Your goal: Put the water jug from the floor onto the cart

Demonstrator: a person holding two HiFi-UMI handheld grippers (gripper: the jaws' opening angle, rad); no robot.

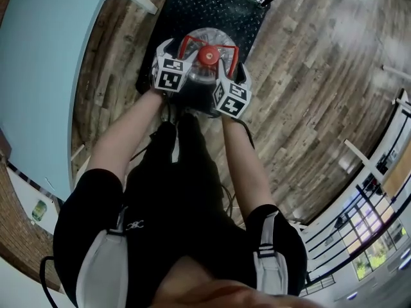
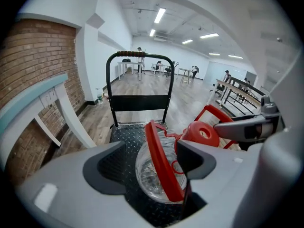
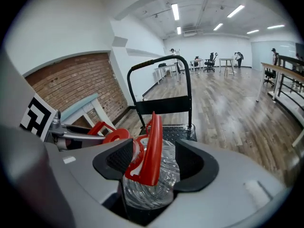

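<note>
- water jug (image 1: 207,59) is on the cart (image 1: 205,8) already. It stands upright on the black checker-plate deck, at the end away from the cart's push bar (image 2: 137,55)
- left gripper (image 1: 176,66) is at the jug's left side, jaws spread wide. One loop of the red handle (image 2: 161,165) sits in the gap, closer to the right-hand jaw, but the pads aren't squeezing it afaict
- right gripper (image 1: 225,82) is at the jug's other side, also wide open. The other red loop stands up btw its jaws w/ clear space on both sides, so no grip there
- red cap (image 1: 207,55) is on top, btw the two grippers
- teal table (image 1: 38,63) is just left of the cart, wood floor (image 1: 308,76) all round it
</note>
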